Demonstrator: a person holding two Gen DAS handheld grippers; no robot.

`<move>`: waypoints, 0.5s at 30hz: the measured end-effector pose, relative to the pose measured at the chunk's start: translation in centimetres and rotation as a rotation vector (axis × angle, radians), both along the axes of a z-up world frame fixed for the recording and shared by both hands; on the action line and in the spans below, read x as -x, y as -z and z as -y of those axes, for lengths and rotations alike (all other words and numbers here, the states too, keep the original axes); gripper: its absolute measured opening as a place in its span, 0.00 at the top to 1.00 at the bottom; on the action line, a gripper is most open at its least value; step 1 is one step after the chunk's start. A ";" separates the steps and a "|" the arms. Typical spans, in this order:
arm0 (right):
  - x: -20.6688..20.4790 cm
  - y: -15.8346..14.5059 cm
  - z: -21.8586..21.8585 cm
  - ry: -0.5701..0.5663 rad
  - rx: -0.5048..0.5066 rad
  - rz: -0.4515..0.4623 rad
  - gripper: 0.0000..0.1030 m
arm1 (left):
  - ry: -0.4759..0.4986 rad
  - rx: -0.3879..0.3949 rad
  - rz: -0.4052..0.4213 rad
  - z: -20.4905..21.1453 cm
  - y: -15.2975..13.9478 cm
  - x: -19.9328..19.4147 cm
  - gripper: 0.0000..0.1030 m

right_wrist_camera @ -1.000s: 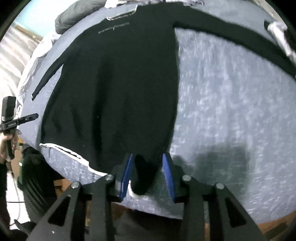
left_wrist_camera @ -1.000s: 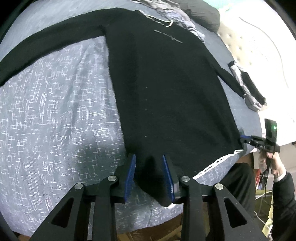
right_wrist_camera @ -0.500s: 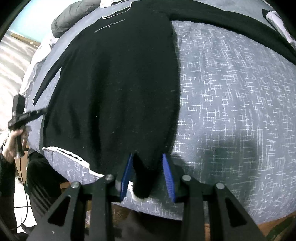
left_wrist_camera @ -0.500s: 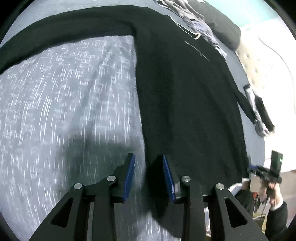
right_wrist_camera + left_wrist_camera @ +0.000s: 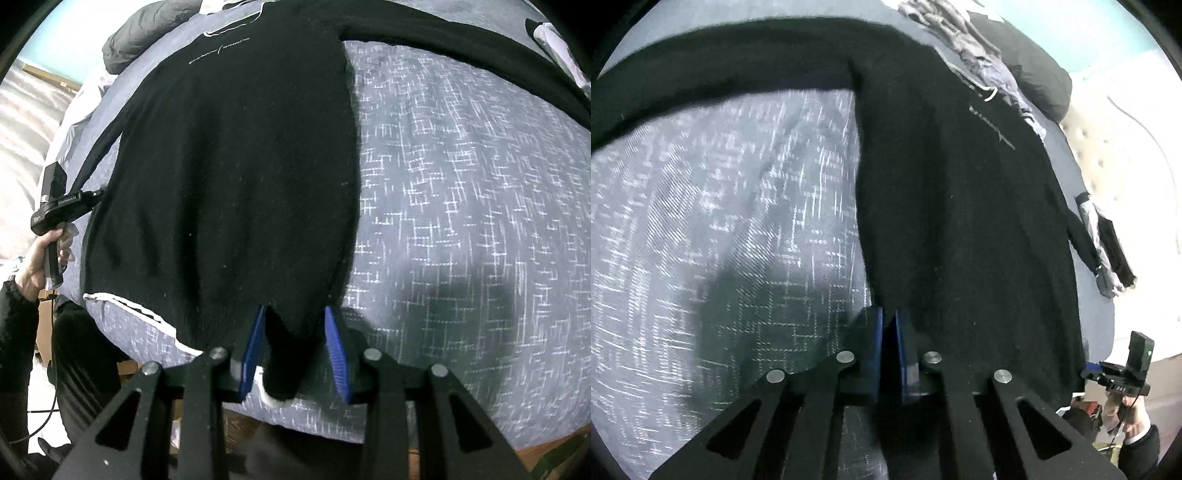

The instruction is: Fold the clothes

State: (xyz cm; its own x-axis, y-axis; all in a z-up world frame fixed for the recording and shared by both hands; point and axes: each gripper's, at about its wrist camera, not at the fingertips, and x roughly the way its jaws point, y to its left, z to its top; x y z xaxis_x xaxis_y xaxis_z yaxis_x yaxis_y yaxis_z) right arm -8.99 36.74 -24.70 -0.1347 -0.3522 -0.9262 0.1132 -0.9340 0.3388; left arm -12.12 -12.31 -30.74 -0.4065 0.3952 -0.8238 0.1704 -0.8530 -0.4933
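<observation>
A black long-sleeved sweater [image 5: 960, 221] lies flat on a blue-grey patterned bed cover [image 5: 720, 221], sleeves spread out. In the left wrist view my left gripper [image 5: 888, 332] sits at the sweater's lower side edge. Its jaws are closing, the blue pads nearly together with dark fabric pinched between them. In the right wrist view the sweater [image 5: 240, 184] runs away from me. My right gripper [image 5: 295, 347] stands open around the opposite hem corner, which hangs between the pads at the bed's edge. A hand holds the left gripper's body [image 5: 59, 206] at far left.
Crumpled grey clothes [image 5: 979, 55] and a dark pillow [image 5: 1041, 85] lie beyond the sweater's collar. A small black-and-grey garment [image 5: 1108, 251] rests by the right sleeve end. The bed cover [image 5: 461, 203] drops off at the near edge, where a person in dark clothing stands.
My left gripper moved forward and down along the sweater's side edge, and its jaws came together on the fabric. My right gripper stayed put, still open around the hem corner.
</observation>
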 end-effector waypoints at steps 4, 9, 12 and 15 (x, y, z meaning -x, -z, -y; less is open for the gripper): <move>0.1 0.0 -0.1 0.010 0.004 -0.004 0.67 | -0.062 0.056 -0.031 1.6 -1.5 -0.8 0.99; 0.1 -0.1 0.1 0.026 0.000 -0.014 0.67 | -0.095 0.077 0.015 3.6 -0.6 -1.1 1.00; 0.0 -0.4 -0.2 0.039 0.004 -0.022 0.67 | -0.086 0.034 0.000 3.7 -0.9 -1.3 1.00; 0.0 -0.4 -0.7 0.061 0.002 -0.020 0.67 | -0.068 0.040 -0.021 3.2 -1.8 -1.4 1.00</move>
